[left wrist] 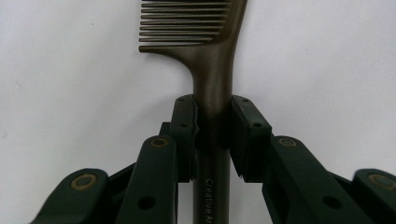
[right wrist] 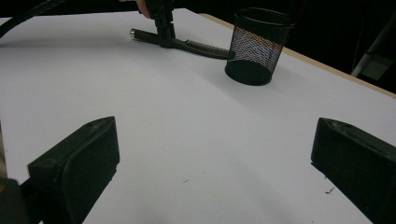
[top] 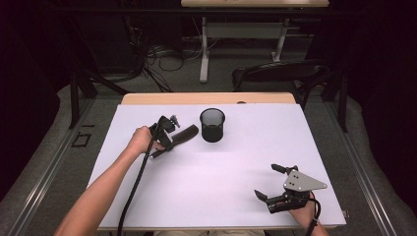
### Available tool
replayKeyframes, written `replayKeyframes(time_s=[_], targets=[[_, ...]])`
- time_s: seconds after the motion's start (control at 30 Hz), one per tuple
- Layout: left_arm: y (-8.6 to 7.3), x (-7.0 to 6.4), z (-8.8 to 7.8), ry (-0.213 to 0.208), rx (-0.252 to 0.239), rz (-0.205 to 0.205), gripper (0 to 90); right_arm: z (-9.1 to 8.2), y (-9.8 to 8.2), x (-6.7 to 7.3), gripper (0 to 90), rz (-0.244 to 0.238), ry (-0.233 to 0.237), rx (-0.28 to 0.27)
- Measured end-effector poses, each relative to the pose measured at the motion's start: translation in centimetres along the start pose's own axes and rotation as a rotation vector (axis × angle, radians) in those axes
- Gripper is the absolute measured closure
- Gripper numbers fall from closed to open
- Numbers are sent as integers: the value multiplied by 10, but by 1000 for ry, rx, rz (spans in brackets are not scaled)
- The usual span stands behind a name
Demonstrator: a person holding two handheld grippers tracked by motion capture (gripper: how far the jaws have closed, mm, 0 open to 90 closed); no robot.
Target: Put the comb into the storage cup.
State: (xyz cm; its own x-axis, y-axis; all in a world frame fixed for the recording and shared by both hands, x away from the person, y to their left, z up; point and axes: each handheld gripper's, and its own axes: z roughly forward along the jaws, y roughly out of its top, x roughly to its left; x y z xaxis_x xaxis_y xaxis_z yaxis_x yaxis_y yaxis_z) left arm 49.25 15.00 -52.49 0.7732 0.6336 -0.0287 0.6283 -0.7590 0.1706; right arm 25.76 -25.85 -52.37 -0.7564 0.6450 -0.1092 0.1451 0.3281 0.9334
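The high view looks forward and down over the whole white desk (top: 216, 172). The left gripper view sits close above the desk, staring straight down along a comb (left wrist: 212, 70). The right gripper view looks low across the desk, sharing the comb (right wrist: 196, 45) and mesh cup (right wrist: 254, 46) with the high view.

Table (top: 216, 196) lit bright from overhead, bkgd dark, soft shadows, slight blur.

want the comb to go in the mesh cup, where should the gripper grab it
Grip the comb on its narrow straight handle just below the teeth, coming from the handle end. The handle fits between the pads, as the left gripper has it; the toothed head is wider and flatter.
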Motion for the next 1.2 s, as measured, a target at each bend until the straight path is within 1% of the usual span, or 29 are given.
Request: replayKeyframes(time_s=[0.07,0.17,0.27,0.3,0.33,0.4,0.43,0.53,0.57,0.67,0.7,0.77,0.8,0.83,0.93,0.97,1.0,1.2], targets=[[-2,1,-1,2,-17,-18,724,0,0,0,6,0,0,1],[-4,2,-3,-10,-50,-48,724,0,0,0,6,0,-1,-4],[-5,3,-5,-13,-59,-58,724,0,0,0,6,0,-1,-5],[-6,2,-7,-12,-70,-69,724,0,0,0,6,0,-1,-5],[-6,2,-7,-12,-70,-69,724,0,0,0,6,0,-1,-5],[-9,2,-11,-10,-95,-83,724,0,0,0,6,1,-2,-5],[-9,2,-11,-10,-95,-83,724,0,0,0,6,1,-2,-5],[-13,1,-16,-15,-128,-93,724,0,0,0,6,0,-2,-4],[-13,1,-16,-15,-128,-93,724,0,0,0,6,1,-2,-4],[-16,0,-19,-13,-150,-101,724,0,0,0,6,-1,-3,-5],[-19,0,-20,-22,-170,-108,724,0,0,0,6,-1,-3,-5],[-20,0,-20,-22,-179,-110,724,0,1,1,6,-2,-3,-3],[-23,0,-21,-25,-194,-118,724,0,1,0,6,-3,-2,-1],[-23,0,-21,-25,-194,-118,724,0,1,1,6,-2,-3,-1],[-26,0,-23,-24,-221,-124,724,0,1,0,6,-2,-3,-1],[-26,0,-23,-24,-221,-124,724,0,1,0,6,-2,-3,-1],[-30,0,-26,-19,-254,-130,724,0,0,0,6,-2,-3,-5],[-37,-1,-31,-11,-309,-142,724,0,0,0,6,0,-4,-5]])
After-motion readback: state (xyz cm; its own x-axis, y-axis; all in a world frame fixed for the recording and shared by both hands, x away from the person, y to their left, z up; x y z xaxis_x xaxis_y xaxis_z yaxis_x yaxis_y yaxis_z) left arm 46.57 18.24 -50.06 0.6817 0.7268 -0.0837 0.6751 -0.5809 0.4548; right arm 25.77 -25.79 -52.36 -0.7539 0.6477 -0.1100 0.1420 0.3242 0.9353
